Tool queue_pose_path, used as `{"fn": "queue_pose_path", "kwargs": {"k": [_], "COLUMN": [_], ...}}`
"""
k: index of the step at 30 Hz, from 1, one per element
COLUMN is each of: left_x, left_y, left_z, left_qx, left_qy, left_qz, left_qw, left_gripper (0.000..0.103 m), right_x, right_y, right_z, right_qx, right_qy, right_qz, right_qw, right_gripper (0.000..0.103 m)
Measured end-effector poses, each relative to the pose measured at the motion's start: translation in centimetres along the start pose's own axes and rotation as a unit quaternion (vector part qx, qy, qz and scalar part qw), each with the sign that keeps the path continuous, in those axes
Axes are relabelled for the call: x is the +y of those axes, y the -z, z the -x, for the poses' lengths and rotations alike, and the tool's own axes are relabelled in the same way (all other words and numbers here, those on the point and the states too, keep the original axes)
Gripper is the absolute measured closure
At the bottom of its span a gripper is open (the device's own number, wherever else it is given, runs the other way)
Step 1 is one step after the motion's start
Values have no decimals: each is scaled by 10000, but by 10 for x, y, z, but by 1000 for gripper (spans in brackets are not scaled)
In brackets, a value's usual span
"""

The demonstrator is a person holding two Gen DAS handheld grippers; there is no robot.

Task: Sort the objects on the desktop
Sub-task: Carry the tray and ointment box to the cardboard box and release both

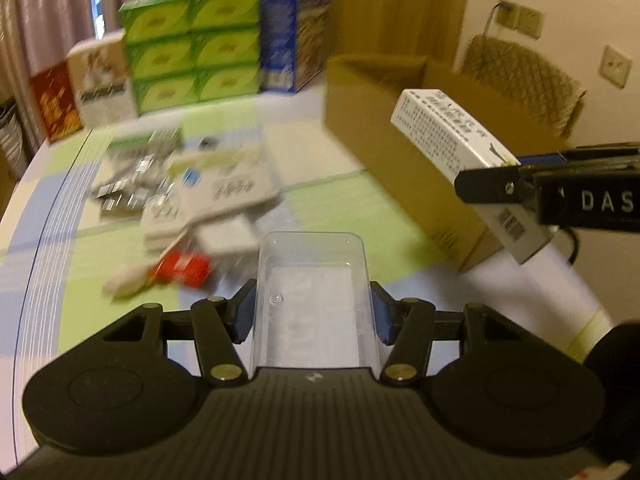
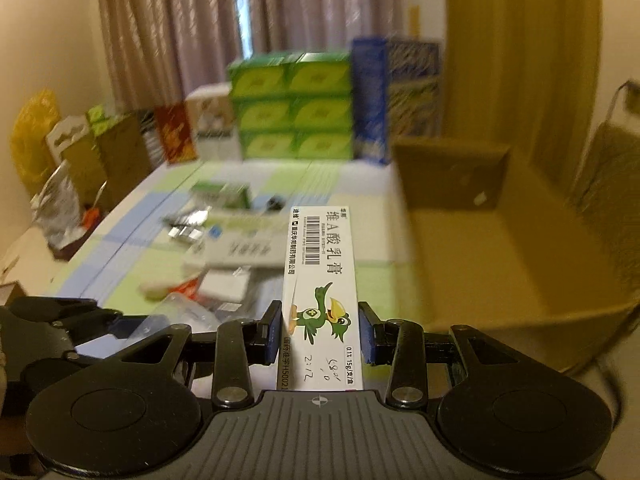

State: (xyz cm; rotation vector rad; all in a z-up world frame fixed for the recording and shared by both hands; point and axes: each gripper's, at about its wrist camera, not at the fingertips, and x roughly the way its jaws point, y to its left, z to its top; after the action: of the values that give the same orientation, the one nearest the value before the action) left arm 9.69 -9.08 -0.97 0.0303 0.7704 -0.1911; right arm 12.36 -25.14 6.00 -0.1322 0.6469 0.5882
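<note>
My left gripper (image 1: pixel 314 316) is shut on a clear plastic tray (image 1: pixel 312 280), with the blue pads pressing on both of its sides above the table. My right gripper (image 2: pixel 320 332) is shut on a white ointment box (image 2: pixel 320 280) that has a green cartoon bird and a barcode. In the left wrist view that white ointment box (image 1: pixel 452 144) hangs in front of the open cardboard box (image 1: pixel 376 120), with the right gripper (image 1: pixel 516 172) coming in from the right. A blurred pile of small cartons and foil blister packs (image 1: pixel 180 192) lies on the checked tablecloth.
Stacked green boxes (image 1: pixel 192 48), a tall blue box (image 1: pixel 280 32) and red and white cartons line the table's far edge. The cardboard box (image 2: pixel 480 240) takes up the right side. A woven chair back (image 1: pixel 520 76) stands behind it, and bags (image 2: pixel 32 140) sit off the left edge.
</note>
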Motion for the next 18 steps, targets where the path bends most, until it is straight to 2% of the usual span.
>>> {"fn": "queue_pose_path", "kwargs": {"k": [4,8,14,18], "left_x": [-29,-62,-107,-124], "left_y": [-37,-73,-110,-126], "left_z": [8,3,-25,-49], "left_qx": [-192,-352,-475,-424], "left_qy": [160,359,602,775], "left_qz": [-157,-282,-464,-512], "left_qw": [9996,9983,9960,9948], "left_gripper": [51,51,51,51], "right_x": [-43,-87,-138,-161], "right_y": [-22,-33,-36,-34], "right_z": [20,20,3,-11], "right_qx": [-147,-95,95,229], "right_qy": [346,609,714,752], "right_qz": [-68,-161,-421,-556], "right_qw": [9993,9980,9965,9954], "right_gripper": [68,68,67,67]}}
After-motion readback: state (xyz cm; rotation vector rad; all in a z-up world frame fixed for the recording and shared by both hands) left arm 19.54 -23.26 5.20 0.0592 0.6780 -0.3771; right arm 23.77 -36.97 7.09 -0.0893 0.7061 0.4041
